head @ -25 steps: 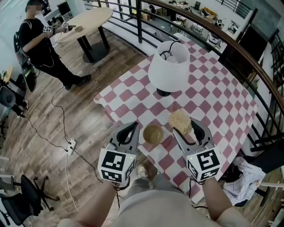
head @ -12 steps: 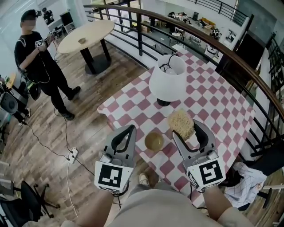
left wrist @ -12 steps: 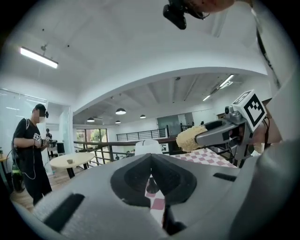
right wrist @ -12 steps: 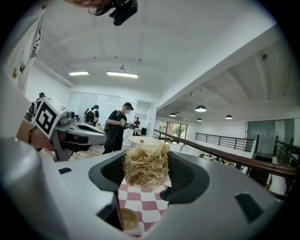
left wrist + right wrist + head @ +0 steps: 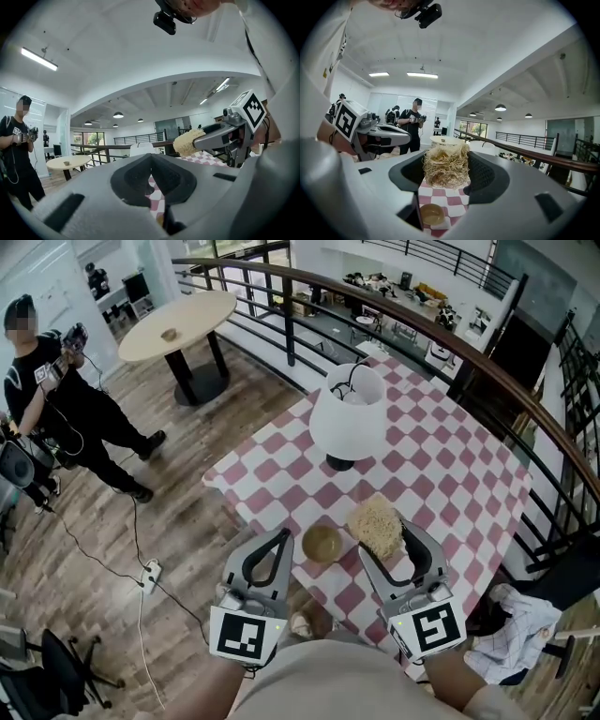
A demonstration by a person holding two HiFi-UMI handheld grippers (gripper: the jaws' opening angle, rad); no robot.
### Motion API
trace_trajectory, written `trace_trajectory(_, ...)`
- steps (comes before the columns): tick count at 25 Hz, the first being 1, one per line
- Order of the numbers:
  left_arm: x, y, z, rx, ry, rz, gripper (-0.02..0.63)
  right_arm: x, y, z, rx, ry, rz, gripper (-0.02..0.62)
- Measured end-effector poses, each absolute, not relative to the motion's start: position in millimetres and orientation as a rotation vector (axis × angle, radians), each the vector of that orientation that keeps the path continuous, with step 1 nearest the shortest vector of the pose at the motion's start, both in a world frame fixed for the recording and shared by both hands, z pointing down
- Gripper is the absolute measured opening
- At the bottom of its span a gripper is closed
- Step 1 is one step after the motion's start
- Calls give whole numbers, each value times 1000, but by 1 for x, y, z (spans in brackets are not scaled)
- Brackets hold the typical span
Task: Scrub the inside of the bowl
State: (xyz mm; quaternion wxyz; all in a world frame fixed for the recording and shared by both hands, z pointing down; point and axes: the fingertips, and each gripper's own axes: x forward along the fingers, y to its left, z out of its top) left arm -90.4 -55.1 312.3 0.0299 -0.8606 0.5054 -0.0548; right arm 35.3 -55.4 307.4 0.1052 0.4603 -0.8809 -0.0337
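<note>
While the right gripper (image 5: 386, 542) clamps the scrubber (image 5: 375, 519) and the left gripper (image 5: 277, 547) is clenched empty, the bowl (image 5: 322, 543) sits unheld on the table (image 5: 450, 456); scrubbing apparently is not yet begun.

Head view. The left claw (image 5: 282, 536) has its jaws pressed together with nothing between them. The right claw (image 5: 386, 538) has its jaws clamped on a straw-coloured scrub pad (image 5: 377, 519), which sticks out past the tips. Both claws point forward, side by side but apart. Each marker cube (image 5: 246, 635) faces up, ahead of the left forearm (image 5: 195, 696) and right forearm (image 5: 456, 688).
</note>
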Motion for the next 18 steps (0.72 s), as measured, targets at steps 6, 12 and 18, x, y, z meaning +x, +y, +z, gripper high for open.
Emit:
trace_trajectory(6, -86, -51, 317, -2666, 1551, -197, 15, 35, -55, 315, 1353, -2580, -96, 250)
trace_trajectory(12, -88, -50, 319, -2672, 1565, -198, 15, 32, -55, 320, 1361, -2561, -129, 250)
trace_trajectory(18, -90, -48, 325, -2681, 1568, -231, 15, 28, -52, 319, 1319, -2593, -72, 250)
